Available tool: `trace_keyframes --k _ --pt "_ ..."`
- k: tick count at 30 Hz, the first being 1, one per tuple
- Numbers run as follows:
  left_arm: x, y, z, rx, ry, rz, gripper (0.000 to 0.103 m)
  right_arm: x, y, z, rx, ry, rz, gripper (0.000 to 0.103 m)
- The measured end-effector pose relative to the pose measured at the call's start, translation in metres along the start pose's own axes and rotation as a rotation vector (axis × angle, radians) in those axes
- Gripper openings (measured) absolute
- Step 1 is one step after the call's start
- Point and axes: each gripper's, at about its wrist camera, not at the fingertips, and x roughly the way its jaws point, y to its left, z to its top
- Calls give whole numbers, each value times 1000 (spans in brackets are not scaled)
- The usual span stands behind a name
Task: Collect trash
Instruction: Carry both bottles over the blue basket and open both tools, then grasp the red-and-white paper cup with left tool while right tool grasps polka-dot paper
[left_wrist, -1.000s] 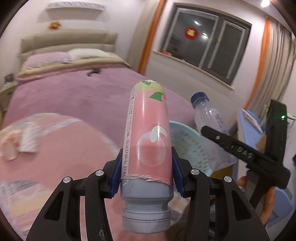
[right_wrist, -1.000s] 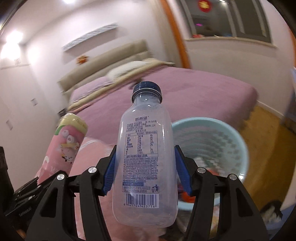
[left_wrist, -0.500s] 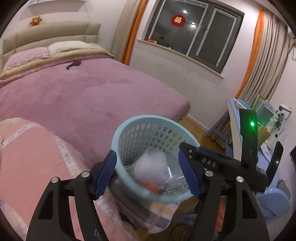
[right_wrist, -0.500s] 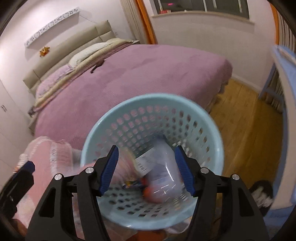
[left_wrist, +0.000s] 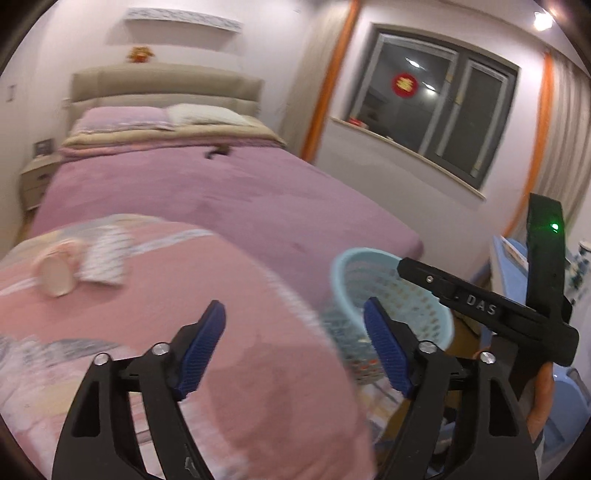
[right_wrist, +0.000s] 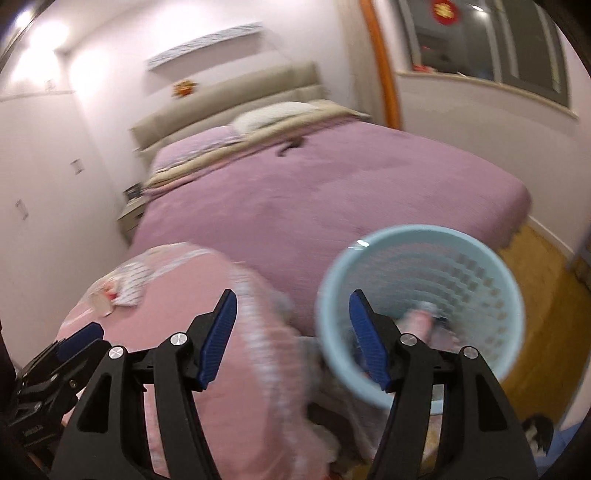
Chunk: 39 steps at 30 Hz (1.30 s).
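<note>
A light blue perforated waste basket (right_wrist: 480, 258) stands beside the bed; the pink bottle (right_wrist: 419, 321) lies inside it. It also shows in the left wrist view (left_wrist: 343, 269). My left gripper (left_wrist: 293, 343) is open and empty over the pink quilt (left_wrist: 184, 295). My right gripper (right_wrist: 291, 332) is open and empty, its right finger over the basket's near rim. A paper cup (left_wrist: 55, 275) and a striped wrapper (left_wrist: 105, 262) lie on the quilt at the left; they show blurred in the right wrist view (right_wrist: 122, 284).
A purple bed (left_wrist: 221, 184) with pillows (left_wrist: 199, 114) fills the back. A window (left_wrist: 443, 107) is on the right wall. Wooden floor (right_wrist: 546, 280) lies right of the basket. The right gripper's body (left_wrist: 480, 306) crosses the left wrist view at right.
Both grippers let go of their bottles, which dropped into the basket. Both have since swung left, away from the basket toward the quilt.
</note>
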Motion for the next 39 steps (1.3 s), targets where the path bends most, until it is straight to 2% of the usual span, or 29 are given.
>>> trace_keyframes --k 5,8,13,17,22,27,32,34,39 --pt "-40 53 -8 -51 -17 153 80 22 65 -14 -66 42 86 60" --pt "-56 86 -11 -102 -12 215 80 40 93 -23 -97 57 119 60" --pt "-70 135 -14 -217 7 269 80 63 133 -42 -157 69 135 60" --pt "-71 163 -14 -279 26 265 80 81 148 -54 -195 100 157 60" --pt "-56 186 6 -337 37 241 80 91 160 -67 -250 111 150 60" --pt "-23 213 35 -425 56 226 83 88 160 -68 -247 95 171 60" --pt "25 231 52 -465 115 310 83 93 151 -64 -199 111 205 61" --pt "42 236 58 -453 144 373 83 93 149 -63 -186 113 220 61" --pt "71 240 62 -420 209 430 81 93 150 -63 -200 119 230 62"
